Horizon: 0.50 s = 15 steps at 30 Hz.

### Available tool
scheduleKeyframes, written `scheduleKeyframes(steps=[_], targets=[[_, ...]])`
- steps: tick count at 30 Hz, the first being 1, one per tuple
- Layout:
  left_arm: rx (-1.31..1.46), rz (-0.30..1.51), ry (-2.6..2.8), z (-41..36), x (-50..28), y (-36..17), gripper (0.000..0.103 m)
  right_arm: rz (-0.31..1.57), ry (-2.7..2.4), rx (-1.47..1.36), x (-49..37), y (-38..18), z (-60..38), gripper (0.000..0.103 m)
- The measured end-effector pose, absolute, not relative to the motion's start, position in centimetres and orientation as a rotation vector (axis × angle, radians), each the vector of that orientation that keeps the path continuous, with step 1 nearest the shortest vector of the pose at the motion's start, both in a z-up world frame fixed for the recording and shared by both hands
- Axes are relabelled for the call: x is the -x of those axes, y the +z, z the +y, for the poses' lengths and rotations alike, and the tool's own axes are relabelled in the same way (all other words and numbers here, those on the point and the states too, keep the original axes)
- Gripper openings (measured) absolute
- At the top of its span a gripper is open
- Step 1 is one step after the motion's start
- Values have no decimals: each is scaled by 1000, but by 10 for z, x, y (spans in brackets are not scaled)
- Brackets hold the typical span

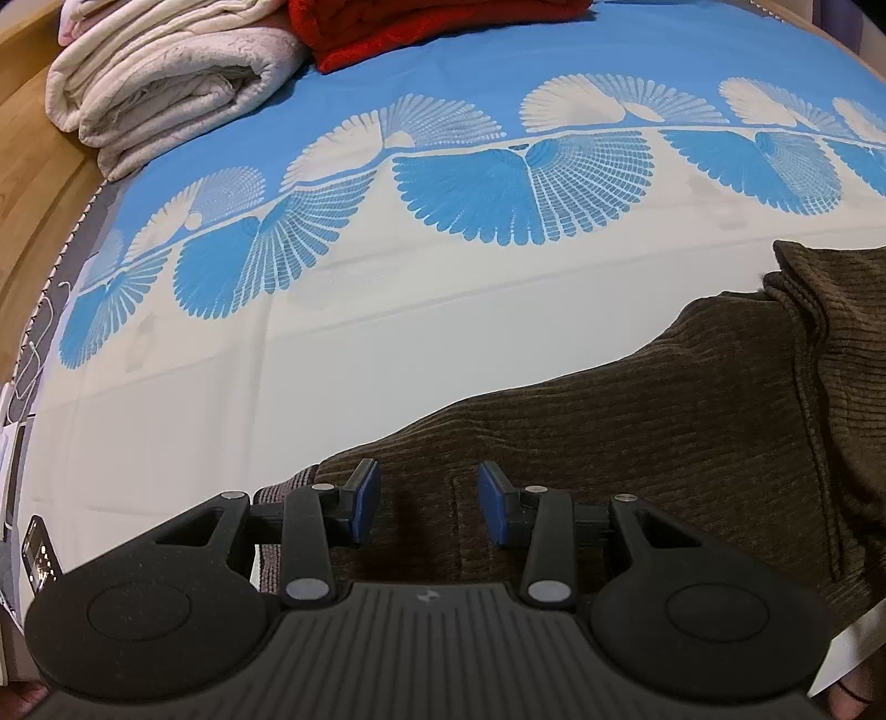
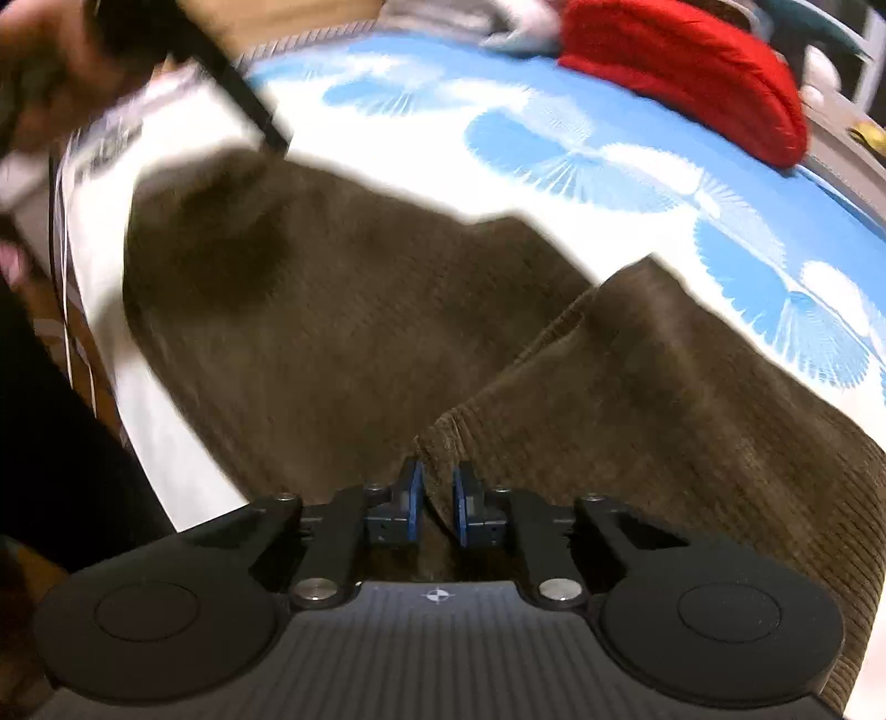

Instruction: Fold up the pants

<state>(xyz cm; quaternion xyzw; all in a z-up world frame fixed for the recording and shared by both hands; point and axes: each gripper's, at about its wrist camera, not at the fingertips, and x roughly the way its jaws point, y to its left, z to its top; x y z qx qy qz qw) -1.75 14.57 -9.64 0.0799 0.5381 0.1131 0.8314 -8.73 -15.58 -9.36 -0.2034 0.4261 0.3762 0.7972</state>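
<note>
Brown corduroy pants (image 1: 637, 443) lie on a bed with a blue and white patterned sheet (image 1: 277, 360). My left gripper (image 1: 429, 501) is open, its blue pads just above the pants near the waistband end, with nothing between them. In the right wrist view the pants (image 2: 332, 332) spread across the sheet, one part folded over on the right. My right gripper (image 2: 437, 507) is shut on a raised edge of the pants fabric. The other gripper and the hand holding it (image 2: 111, 61) show blurred at the upper left.
A folded cream blanket (image 1: 166, 83) and a red blanket (image 1: 415, 27) sit at the far end of the bed. The red blanket (image 2: 692, 72) also shows in the right wrist view. A wooden floor (image 1: 33, 183) lies beyond the bed's left edge.
</note>
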Motion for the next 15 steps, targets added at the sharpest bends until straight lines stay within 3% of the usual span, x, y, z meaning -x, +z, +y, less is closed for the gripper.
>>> scheduleKeyframes(steps=[3,7,9,11,15], targets=[[-169,1143,243,149,18,-97,44,903,873,401,87,-78,-162,11],[-167,1144,240,148,18,-97,44,915,927,582,107,-98,-155,14],[-167,1144,232,147,19,-97,44,868,912,647,118,-104,-149,23],[-178,1145,223,144,20,-97,44,840,905,705,124,-108,-142,47],[-182,1151,224,144,23,-99,44,815,876,780,127,-117,-136,51]])
